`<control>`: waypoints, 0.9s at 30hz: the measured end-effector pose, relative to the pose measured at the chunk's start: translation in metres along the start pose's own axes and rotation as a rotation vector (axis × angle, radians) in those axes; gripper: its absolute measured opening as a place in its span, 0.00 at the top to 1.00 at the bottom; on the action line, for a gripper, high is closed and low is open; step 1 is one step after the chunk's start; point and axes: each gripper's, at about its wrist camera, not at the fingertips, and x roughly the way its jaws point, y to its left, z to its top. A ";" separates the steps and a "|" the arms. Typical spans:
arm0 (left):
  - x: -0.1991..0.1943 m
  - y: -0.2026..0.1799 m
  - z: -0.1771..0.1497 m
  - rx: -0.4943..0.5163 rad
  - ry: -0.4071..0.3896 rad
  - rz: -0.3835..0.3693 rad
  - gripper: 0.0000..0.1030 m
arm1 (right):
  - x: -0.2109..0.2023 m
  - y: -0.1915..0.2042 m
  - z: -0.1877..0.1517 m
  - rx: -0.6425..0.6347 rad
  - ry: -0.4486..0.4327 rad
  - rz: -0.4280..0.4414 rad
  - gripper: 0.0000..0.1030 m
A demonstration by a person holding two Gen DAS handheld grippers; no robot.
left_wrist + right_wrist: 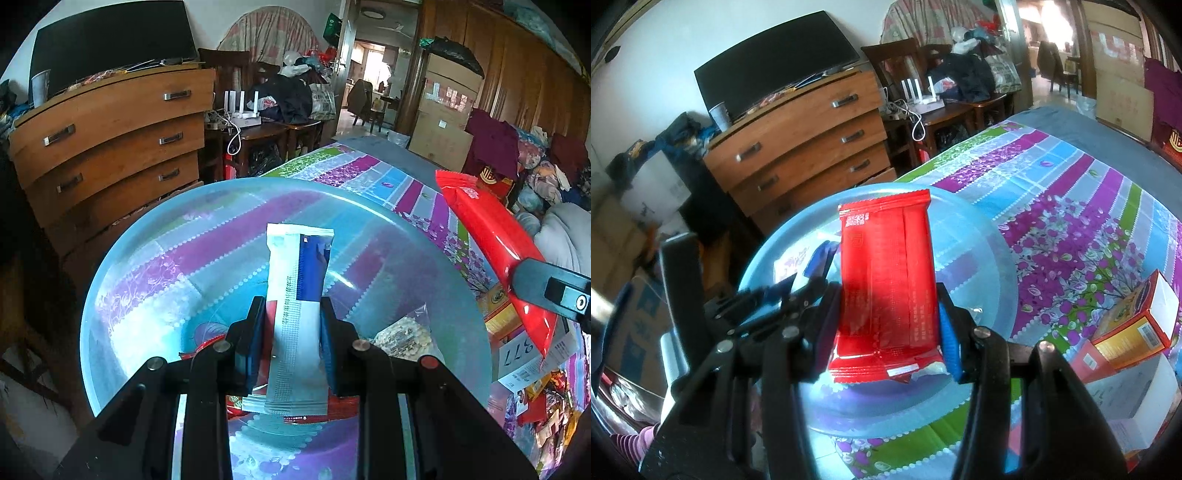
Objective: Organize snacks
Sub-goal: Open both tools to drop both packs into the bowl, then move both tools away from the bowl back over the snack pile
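Left gripper (291, 332) fingers clamped on a white-and-blue snack packet (299, 295), gripped near its lower half; packet stands upright between the blue pads, top seal pointing away from the camera. It hangs over the clear blue plastic basin (147, 229) on the bed, whose patterned striped sheet (369, 166) shows through the basin wall.

Right gripper (886, 325) fingers closed on a red snack packet (886, 266), held by its two long edges, also upright, over the same basin (979, 258). In the left wrist view this red packet (491, 236) appears at the right, slanting, just outside the basin rim.

Inside the basin: a clear bag of pale snack pieces (404, 332) near the right wall, and a red wrapper (332, 410) partly hidden under the left gripper.

On the sheet to the right of the basin: an orange-and-red carton (1134, 325) lying on its side, near a white box (1145, 402).
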 end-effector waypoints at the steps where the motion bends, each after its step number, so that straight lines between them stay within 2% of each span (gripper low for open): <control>1: 0.000 0.000 0.000 0.000 0.000 0.000 0.73 | 0.001 0.000 0.000 0.000 0.001 0.000 0.52; 7: 0.001 0.001 0.001 -0.006 0.007 0.006 0.73 | 0.005 0.002 0.000 -0.003 0.008 0.010 0.50; 12: -0.001 0.003 0.003 -0.020 0.006 0.015 0.59 | 0.008 0.003 0.001 -0.002 0.005 0.014 0.50; 16: 0.000 0.001 0.003 -0.018 0.009 0.026 0.54 | 0.007 0.003 0.001 0.000 -0.004 0.021 0.50; 17: 0.001 0.000 0.003 -0.018 0.012 0.028 0.50 | 0.005 0.002 0.000 0.001 -0.008 0.023 0.48; 18: 0.001 -0.001 0.003 -0.015 0.016 0.034 0.44 | 0.003 0.001 -0.001 0.002 -0.013 0.025 0.39; 19: 0.000 -0.002 0.004 -0.013 0.014 0.038 0.42 | 0.000 0.001 -0.001 0.003 -0.024 0.023 0.35; 20: -0.001 -0.002 0.004 -0.015 0.009 0.044 0.35 | -0.003 0.001 -0.002 0.003 -0.034 0.021 0.30; 21: -0.001 -0.002 0.004 -0.018 0.005 0.047 0.29 | -0.006 0.001 -0.002 0.003 -0.040 0.020 0.29; 25: -0.005 -0.005 0.003 -0.028 -0.010 0.059 0.22 | -0.021 0.002 -0.007 -0.010 -0.072 0.005 0.28; 27: -0.008 -0.007 0.003 -0.027 -0.018 0.068 0.17 | -0.031 0.002 -0.011 -0.014 -0.093 -0.002 0.22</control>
